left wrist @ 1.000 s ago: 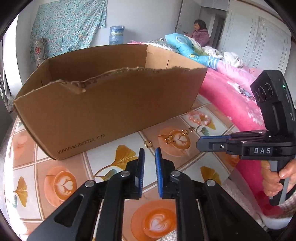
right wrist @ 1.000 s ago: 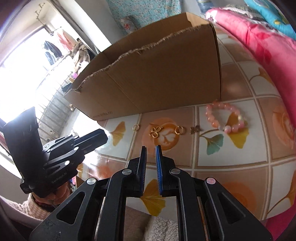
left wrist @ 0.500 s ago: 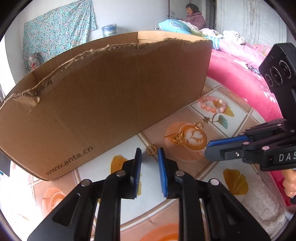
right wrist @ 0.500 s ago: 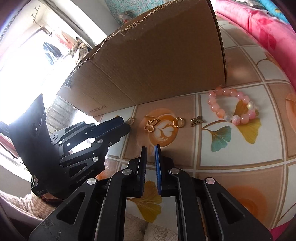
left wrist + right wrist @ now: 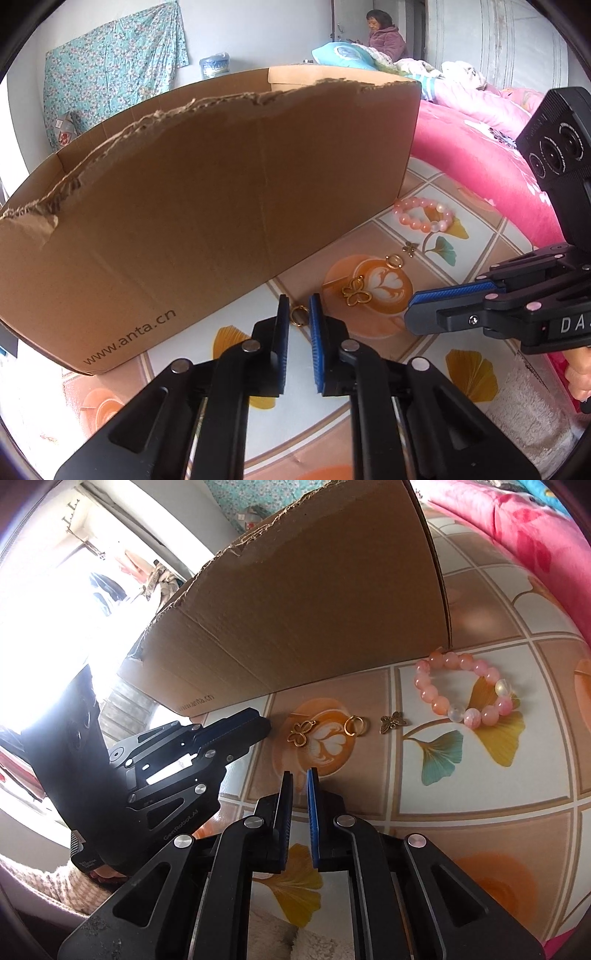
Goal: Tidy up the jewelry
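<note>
A small gold ring [image 5: 298, 316] lies on the patterned tablecloth [image 5: 317, 391] between the tips of my left gripper [image 5: 297, 308], whose jaws stand narrowly apart around it. Further right lie a gold butterfly charm [image 5: 357, 292], a gold hoop [image 5: 394, 261], a small bronze butterfly [image 5: 409, 248] and a pink bead bracelet [image 5: 423, 218]. In the right wrist view my right gripper [image 5: 300, 775] is nearly shut and empty, just short of the gold butterfly charm [image 5: 301, 732], hoop [image 5: 355, 725], bronze butterfly [image 5: 393, 722] and bracelet [image 5: 465, 692]. The ring is hidden there behind the left gripper [image 5: 255, 723].
A big torn cardboard box [image 5: 207, 192] stands right behind the jewelry; it also shows in the right wrist view [image 5: 306, 616]. A pink quilted bed [image 5: 480, 155] borders the table at the right. A person [image 5: 384, 33] sits far back.
My left gripper has moved forward and down, so the gold ring now sits between its fingertips. My right gripper has crept closer to the charms, still nearly shut.
</note>
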The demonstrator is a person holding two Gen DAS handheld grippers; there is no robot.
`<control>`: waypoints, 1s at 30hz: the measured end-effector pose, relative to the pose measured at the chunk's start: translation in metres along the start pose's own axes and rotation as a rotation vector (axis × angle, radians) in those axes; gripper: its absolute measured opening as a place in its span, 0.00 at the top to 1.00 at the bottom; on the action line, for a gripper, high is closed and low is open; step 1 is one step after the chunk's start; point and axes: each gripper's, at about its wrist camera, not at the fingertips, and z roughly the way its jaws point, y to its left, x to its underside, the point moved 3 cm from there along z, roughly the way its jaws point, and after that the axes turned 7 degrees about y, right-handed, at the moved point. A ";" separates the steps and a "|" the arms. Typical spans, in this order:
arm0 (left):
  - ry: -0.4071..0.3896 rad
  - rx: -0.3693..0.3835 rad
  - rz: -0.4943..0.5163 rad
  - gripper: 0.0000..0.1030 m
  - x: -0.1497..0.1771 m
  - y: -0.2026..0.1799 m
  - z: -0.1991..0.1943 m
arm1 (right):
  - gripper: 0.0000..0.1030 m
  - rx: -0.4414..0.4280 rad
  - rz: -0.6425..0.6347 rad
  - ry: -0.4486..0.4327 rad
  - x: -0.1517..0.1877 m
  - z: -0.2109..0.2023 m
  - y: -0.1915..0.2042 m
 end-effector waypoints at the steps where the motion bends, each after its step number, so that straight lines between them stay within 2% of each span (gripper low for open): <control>1: -0.002 -0.002 0.001 0.90 0.001 0.000 0.000 | 0.92 0.001 -0.001 0.000 0.000 0.000 0.000; 8: 0.000 -0.009 -0.017 0.90 0.010 0.002 -0.008 | 0.92 0.019 -0.009 0.000 -0.002 0.001 0.005; 11: 0.005 -0.013 -0.034 0.96 0.015 0.005 -0.013 | 0.90 0.047 -0.036 -0.003 -0.002 0.002 0.012; 18: -0.001 -0.019 -0.090 0.96 0.026 0.012 -0.019 | 0.89 0.148 -0.139 -0.009 -0.009 0.010 0.033; 23: 0.000 0.008 -0.121 0.96 0.032 0.019 -0.024 | 0.89 0.194 -0.169 -0.014 -0.015 0.012 0.037; 30: -0.050 0.024 -0.150 0.96 0.033 0.030 -0.038 | 0.89 0.230 -0.169 -0.019 -0.023 0.016 0.034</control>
